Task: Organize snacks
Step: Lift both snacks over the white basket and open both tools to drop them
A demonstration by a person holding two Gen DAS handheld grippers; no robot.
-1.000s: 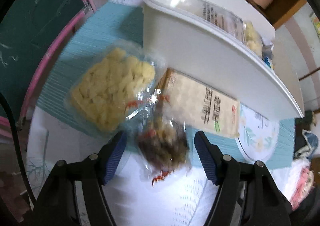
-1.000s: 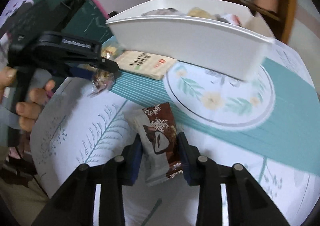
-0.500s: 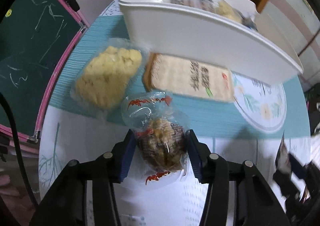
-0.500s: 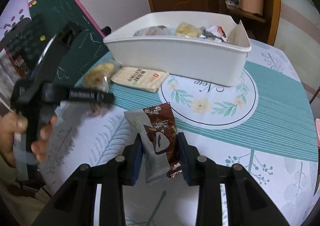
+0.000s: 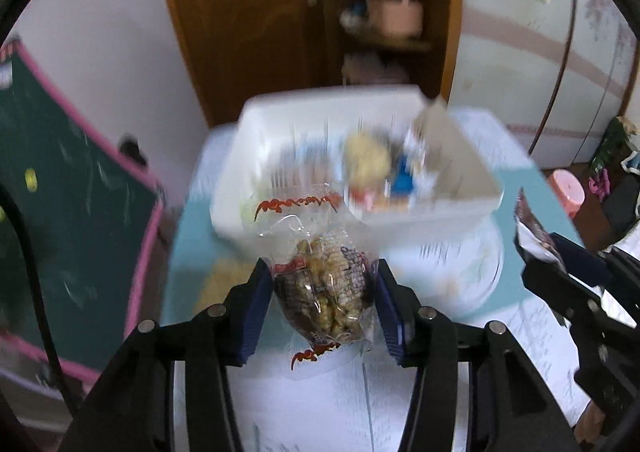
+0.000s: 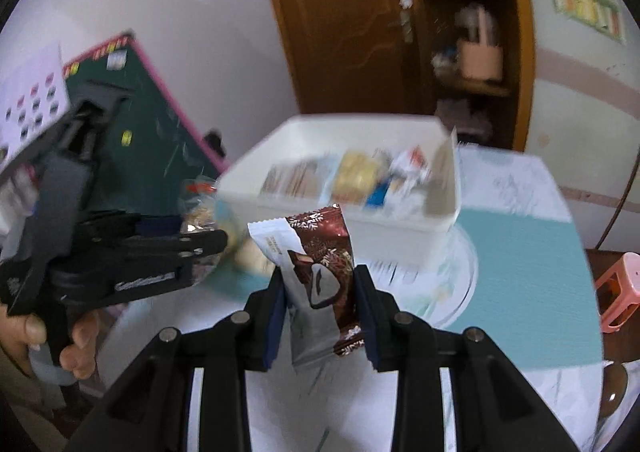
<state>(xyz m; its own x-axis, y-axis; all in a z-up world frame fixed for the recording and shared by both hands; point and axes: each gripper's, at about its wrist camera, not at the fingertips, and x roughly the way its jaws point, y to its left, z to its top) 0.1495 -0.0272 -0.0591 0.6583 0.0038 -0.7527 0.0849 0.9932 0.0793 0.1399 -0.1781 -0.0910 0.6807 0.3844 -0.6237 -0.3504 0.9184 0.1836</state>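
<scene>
Two snacks are aloft at once, both short of the white bin [image 5: 360, 228]. At nine o'clock in the right wrist view the left gripper [image 5: 320, 300] clenches a clear crinkly packet of nut brittle [image 5: 324, 292]; its blue ribbed fingers [image 5: 256, 312] press the lumpy middle while the loose printed film ends flap free above and below. That slick film is the risk: I judge a squeeze on shifting lumps could let the packet slide out, or the flapping top edge could catch the bin's near rim. Toward the centre, the right gripper [image 6: 320, 296] grips a smooth foil chocolate bar wrapper [image 6: 316, 272], brown and grey with serrated ends, held upright by its lower half only, so it may tip or pivot between the fingers. At twelve o'clock in both views sits the rigid, straight-walled plastic bin, already crowded with blurred packets; dropped pieces could land on top and spill over. Both tools converge on one opening and could collide. Below, the counter [image 6: 532, 252] wears a teal and white cloth.
</scene>
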